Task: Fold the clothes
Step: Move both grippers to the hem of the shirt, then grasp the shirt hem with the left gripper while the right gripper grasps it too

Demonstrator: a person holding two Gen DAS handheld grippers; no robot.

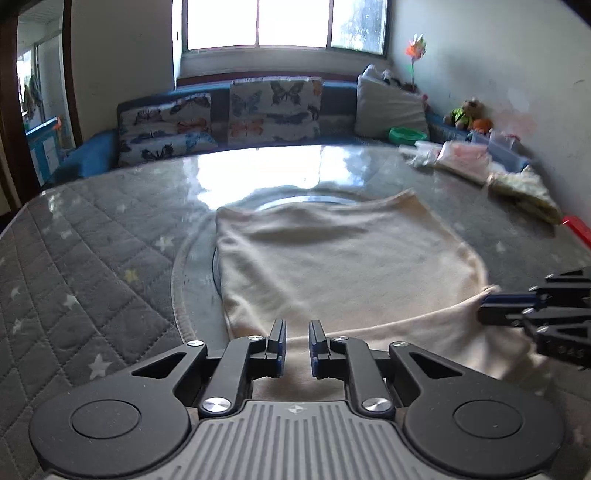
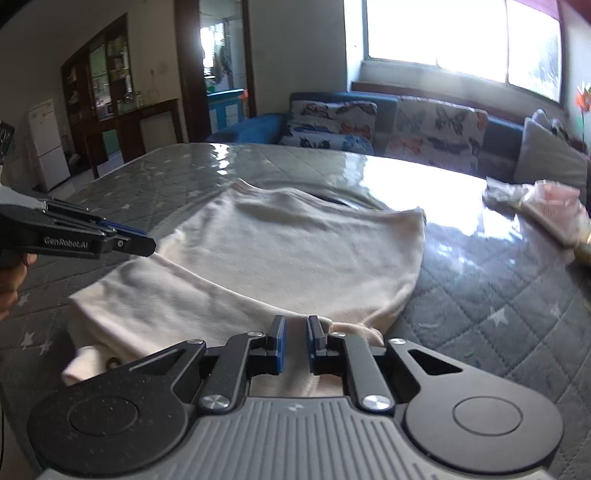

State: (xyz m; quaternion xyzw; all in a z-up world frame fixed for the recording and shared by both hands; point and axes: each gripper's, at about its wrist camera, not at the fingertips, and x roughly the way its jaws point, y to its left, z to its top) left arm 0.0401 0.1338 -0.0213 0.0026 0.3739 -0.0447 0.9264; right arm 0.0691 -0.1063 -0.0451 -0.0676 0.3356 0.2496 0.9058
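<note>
Cream garment (image 1: pixel 343 254) on quilted table (image 1: pixel 96 258), left tool (image 1: pixel 297 341) parted, right tool (image 2: pixel 296 341) parted

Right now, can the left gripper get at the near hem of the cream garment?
Probably yes. The left gripper is open with the near edge of the cream garment showing in the gap between its fingers, and nothing lies between them. The right gripper sits off to the side, clear of that path.

Bright window (image 1: pixel 284 22) backlight glares off the table (image 1: pixel 258 170); fisheye-curved, soft edges.

right tongs (image 1: pixel 484 308) body cut by frame edge; garment (image 2: pixel 280 258) near hem hidden under tongs; bags (image 1: pixel 461 158) blurred
</note>
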